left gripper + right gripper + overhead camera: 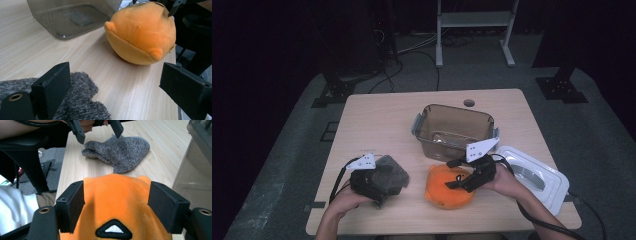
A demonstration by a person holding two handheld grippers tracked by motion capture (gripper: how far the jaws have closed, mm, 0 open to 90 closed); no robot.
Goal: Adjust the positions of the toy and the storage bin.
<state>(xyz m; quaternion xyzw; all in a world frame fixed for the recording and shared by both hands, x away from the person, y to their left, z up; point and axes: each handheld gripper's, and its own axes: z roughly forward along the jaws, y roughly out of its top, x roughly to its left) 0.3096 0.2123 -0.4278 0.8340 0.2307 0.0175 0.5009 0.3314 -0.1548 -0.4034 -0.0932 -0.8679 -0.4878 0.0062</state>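
Altogether two plush toys (447,186), one container (455,131)

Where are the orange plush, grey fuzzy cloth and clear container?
orange plush (446,189), high view, left side of its body
grey fuzzy cloth (123,151), right gripper view, middle of the pile
clear container (455,111), high view, far rim

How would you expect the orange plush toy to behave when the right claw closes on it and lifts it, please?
The orange plush toy looks soft and stuffed, so it will probably squash between the pads rather than resist. Its rounded body suggests it could roll or wobble if nudged. It is likely light for its bulk, and the fuzzy fabric should give the right claw, now astride it, decent friction.
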